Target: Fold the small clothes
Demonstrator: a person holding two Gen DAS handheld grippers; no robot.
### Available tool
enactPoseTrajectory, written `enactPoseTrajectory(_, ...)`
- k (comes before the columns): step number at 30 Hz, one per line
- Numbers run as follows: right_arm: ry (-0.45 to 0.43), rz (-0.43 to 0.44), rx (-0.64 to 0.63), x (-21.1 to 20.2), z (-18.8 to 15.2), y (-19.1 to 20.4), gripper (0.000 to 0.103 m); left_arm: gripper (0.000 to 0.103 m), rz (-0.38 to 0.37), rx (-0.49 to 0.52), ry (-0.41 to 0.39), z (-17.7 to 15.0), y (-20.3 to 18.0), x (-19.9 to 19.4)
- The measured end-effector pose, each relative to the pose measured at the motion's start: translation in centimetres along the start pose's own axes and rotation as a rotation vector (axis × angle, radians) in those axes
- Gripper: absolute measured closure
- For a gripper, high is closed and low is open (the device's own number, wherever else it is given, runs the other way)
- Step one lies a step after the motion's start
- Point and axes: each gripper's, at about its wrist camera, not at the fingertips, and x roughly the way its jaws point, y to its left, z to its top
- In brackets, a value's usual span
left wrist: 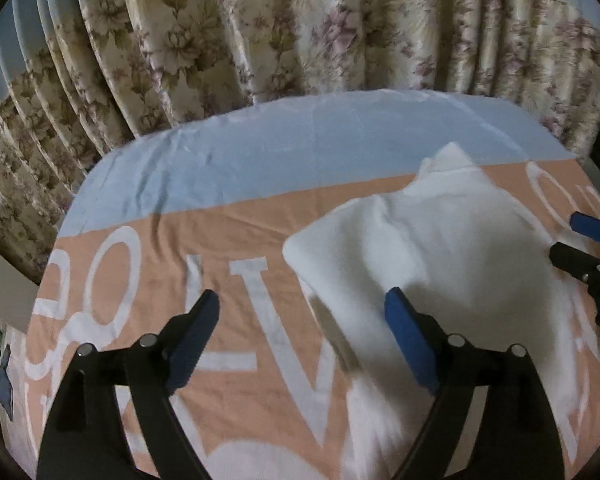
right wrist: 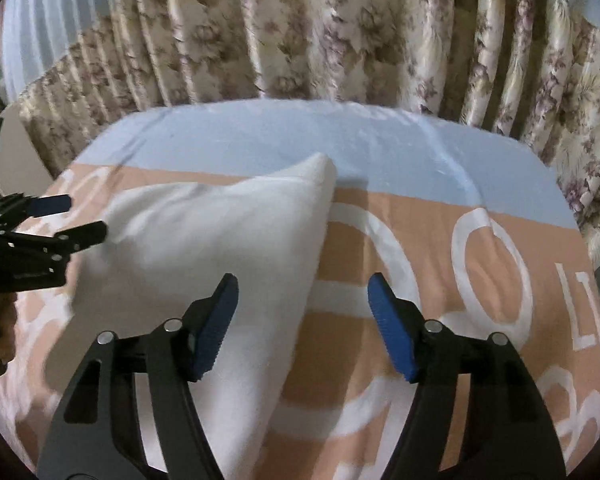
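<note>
Fold laid: your left gripper (left wrist: 302,330) and right gripper (right wrist: 303,314) stand wide, empty, above the white garment (left wrist: 440,264); next, regrip an edge.

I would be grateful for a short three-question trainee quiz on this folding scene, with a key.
1. True or false: the left gripper is clamped on the white garment.
2. What hangs behind the bed? A) a bare wall B) a floral curtain C) a mirror
3. Fill in: the white garment lies on a peach and pale ____ sheet.

Key:
1. False; both it and the right gripper stand open, holding nothing.
2. B.
3. Blue.
</note>
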Motion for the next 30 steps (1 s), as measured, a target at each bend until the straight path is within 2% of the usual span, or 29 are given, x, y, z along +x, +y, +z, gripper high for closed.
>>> enactPoseTrajectory(4,-0.011,-0.005,-0.052,-3.2,-2.6,2.3,0.03,0.017,0.021,0.062,-0.026,-2.9,-1.2,-2.8)
enactPoseTrajectory(6,-0.01,-0.025,-0.073,-3.8,-3.7,3.1,0.027,0.017,0.056,0.098,-0.029,-4.4,-1.7,-3.1)
enactPoseTrajectory(12,0.075,-0.125,-0.103,-1.0,-6.5,2.3,0.029,0.016,0.15,0.144,0.014,-7.2,-1.0,0.3)
enactPoseTrajectory(15,0.101,-0.099,-0.05,-0.3,-7.4,0.9,0.03,0.017,0.119,0.1,0.048,-7.6,0.3,1.0)
enactPoseTrajectory(19,0.071,-0.047,-0.008,-2.2,-6.4,1.0,0.032,0.017,0.096,0.076,0.025,-7.1,0.7,-1.1)
enactPoseTrajectory(21,0.025,-0.023,0.016,-4.3,-5.1,1.5,0.028,0.015,0.078,0.05,0.012,-6.5,0.9,-3.0)
enactPoseTrajectory(22,0.009,-0.024,0.023,-5.1,-4.6,1.8,0.018,0.012,0.073,0.033,0.004,-6.1,1.0,-4.0)
enactPoseTrajectory(23,-0.018,-0.033,0.035,-6.2,-4.0,2.2,0.007,0.002,0.071,0.016,-0.003,-5.9,1.1,-5.0)
enactPoseTrajectory(24,-0.043,-0.043,0.051,-7.3,-3.6,2.6,0.003,0.002,0.069,-0.009,-0.019,-5.7,1.2,-6.4)
enactPoseTrajectory(27,-0.097,-0.063,0.092,-9.6,-2.6,4.0,0.003,0.002,0.071,-0.042,-0.048,-5.6,1.1,-9.1)
enactPoseTrajectory(30,-0.079,-0.117,0.127,-10.2,-2.5,5.3,0.003,0.002,0.067,-0.061,-0.047,-5.8,0.7,-10.7)
